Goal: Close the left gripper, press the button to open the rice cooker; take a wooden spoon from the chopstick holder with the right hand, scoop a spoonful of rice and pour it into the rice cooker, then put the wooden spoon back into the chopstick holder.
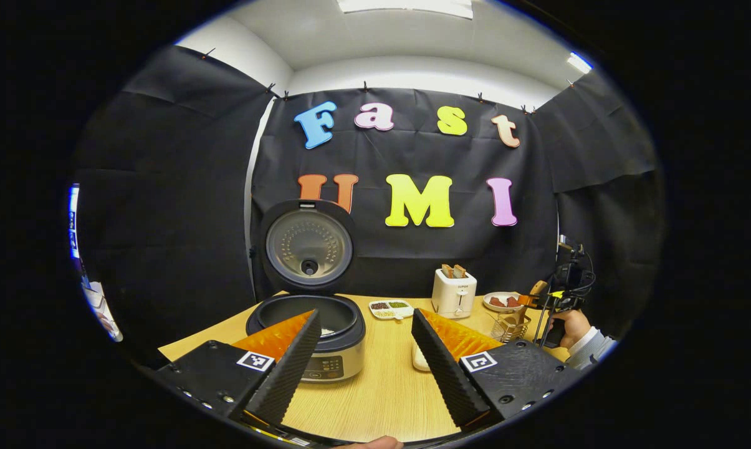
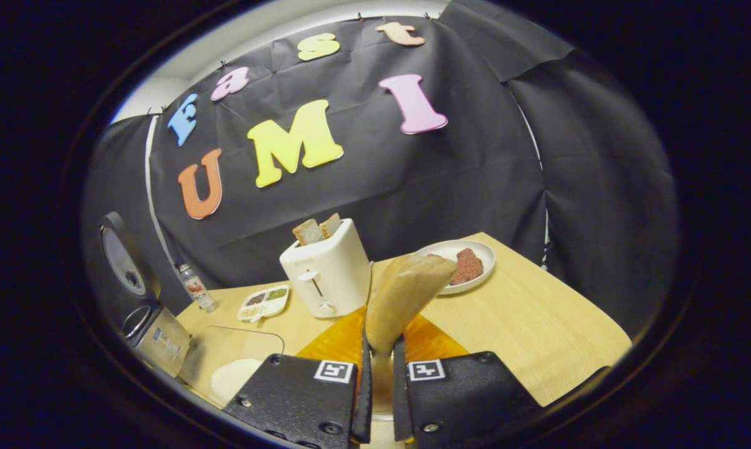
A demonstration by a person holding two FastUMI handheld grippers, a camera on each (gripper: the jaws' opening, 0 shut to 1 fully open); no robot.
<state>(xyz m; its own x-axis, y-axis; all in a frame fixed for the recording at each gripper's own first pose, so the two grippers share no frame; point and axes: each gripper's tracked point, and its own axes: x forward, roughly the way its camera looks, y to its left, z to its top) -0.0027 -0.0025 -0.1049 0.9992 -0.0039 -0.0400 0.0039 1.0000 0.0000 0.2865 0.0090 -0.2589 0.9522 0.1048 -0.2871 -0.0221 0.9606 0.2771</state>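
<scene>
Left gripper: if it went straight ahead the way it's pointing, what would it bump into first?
Probably nothing on the table. The left gripper points between the rice cooker and the toaster, so likely the wall cloth; depth is unclear.

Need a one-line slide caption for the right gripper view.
Right tongs shut on the wooden spoon, raised before the toaster and plate.

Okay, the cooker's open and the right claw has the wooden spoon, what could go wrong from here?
1. The right claw pinches the wooden spoon low on its handle, with the bowl tilted; the spoon may pivot and spill rice.
2. The toaster stands just behind the spoon; a wide swing might knock it.
3. The rice cooker has its lid upright and the left claw open in front of it, so the two claws may crowd each other at the pot.
</scene>
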